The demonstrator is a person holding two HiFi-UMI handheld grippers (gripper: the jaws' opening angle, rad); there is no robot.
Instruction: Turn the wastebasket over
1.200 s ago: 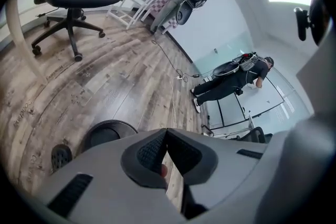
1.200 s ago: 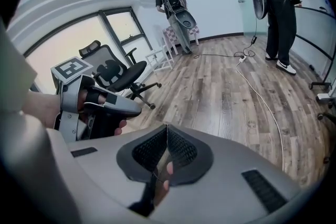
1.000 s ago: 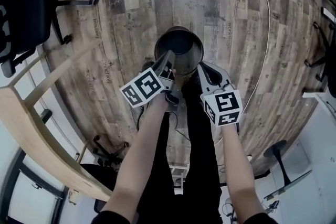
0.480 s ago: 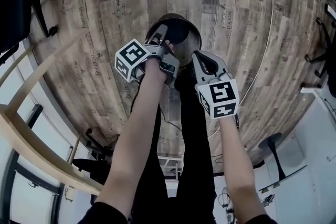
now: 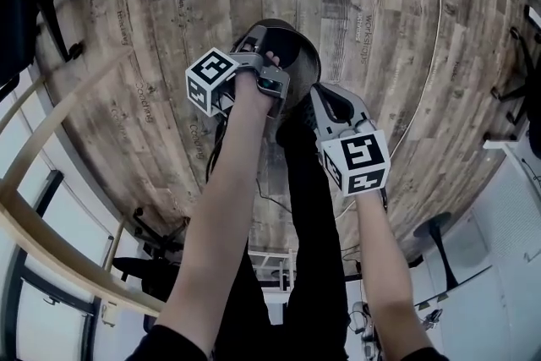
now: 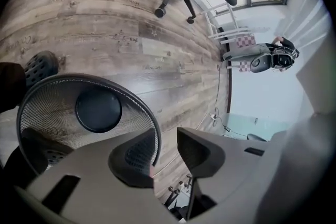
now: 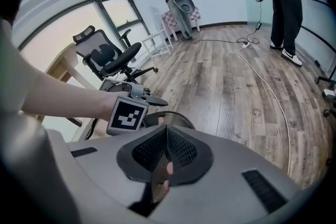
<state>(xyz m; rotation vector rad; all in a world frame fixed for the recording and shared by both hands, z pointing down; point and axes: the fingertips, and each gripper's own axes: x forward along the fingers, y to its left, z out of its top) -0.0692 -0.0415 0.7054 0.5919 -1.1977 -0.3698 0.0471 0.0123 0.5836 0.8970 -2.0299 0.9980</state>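
Wood planks, grey-brown and streaked, are covering the floor (image 5: 380, 30) of a pale-walled room. A black office chair (image 7: 107, 57) is standing near the window and a white cable (image 7: 262, 81) is trailing across the boards. The wastebasket (image 5: 300, 55) is standing upright on the floor just in front of the person's legs, mouth up. It is a round bin of fine dark wire mesh with a solid black disc for a base. The right gripper (image 7: 167, 152) is clamping the thin mesh wall at the rim. The left gripper (image 6: 165, 153) has just been opening its jaws, which are standing apart with the rim running between them, close beside one pad and not squeezed.
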